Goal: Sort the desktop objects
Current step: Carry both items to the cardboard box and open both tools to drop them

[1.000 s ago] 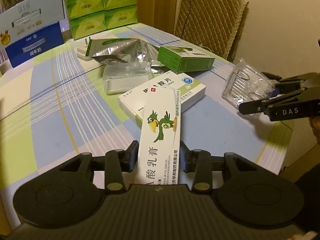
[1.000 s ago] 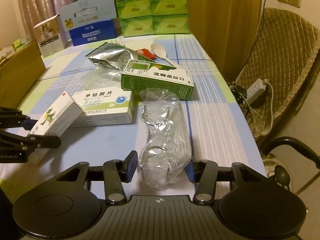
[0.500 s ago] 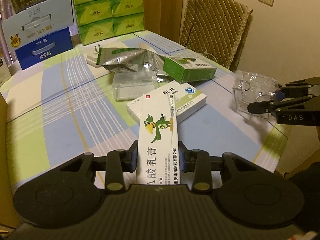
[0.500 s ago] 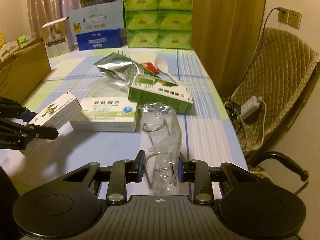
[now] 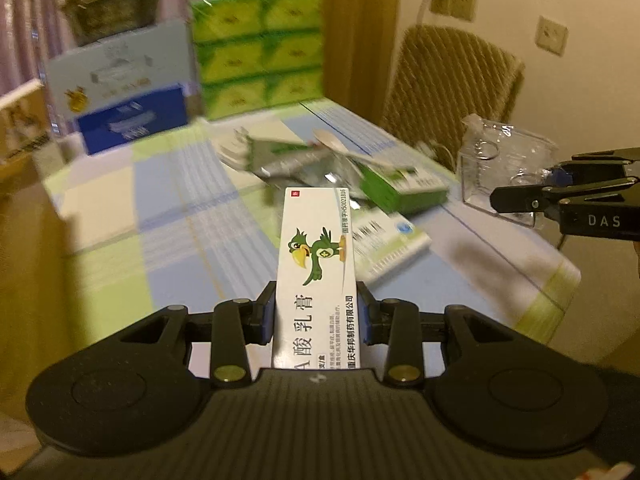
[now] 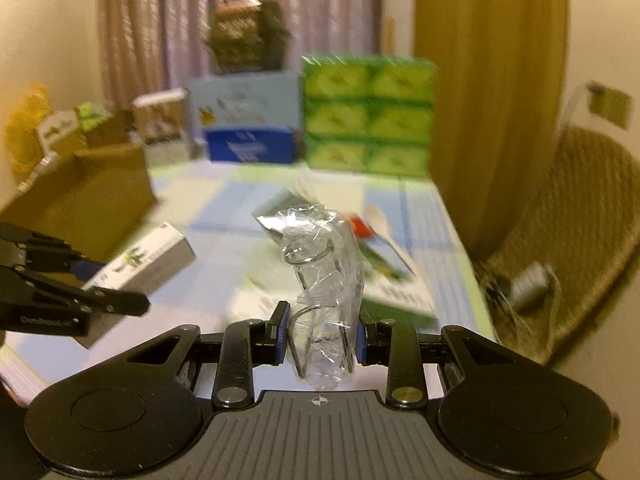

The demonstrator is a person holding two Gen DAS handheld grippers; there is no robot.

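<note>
My left gripper point(image 5: 316, 316) is shut on a white ointment box with a green parrot point(image 5: 316, 264), held up above the table. The same box point(image 6: 148, 260) shows at the left of the right wrist view, clamped in the left gripper point(image 6: 80, 284). My right gripper point(image 6: 320, 336) is shut on a clear plastic bag holding metal rings point(image 6: 324, 288), also lifted off the table. In the left wrist view the bag point(image 5: 500, 168) hangs at the right, in the right gripper point(image 5: 520, 196). A white medicine box point(image 5: 384, 240), a green medicine box point(image 5: 404, 188) and a silver foil pouch point(image 5: 288, 156) lie on the checked tablecloth.
Green tissue packs point(image 6: 368, 116), a blue-and-white carton point(image 6: 248, 120) and a dark basket point(image 6: 248, 36) stand at the table's far end. An open cardboard box point(image 6: 92, 192) sits at the left. A white spoon point(image 6: 380, 224) lies mid-table. A padded chair point(image 5: 448, 84) stands beyond the right edge.
Both grippers have risen and tilted up with their loads; the table objects now sit lower and farther away, and both views are motion-blurred.
</note>
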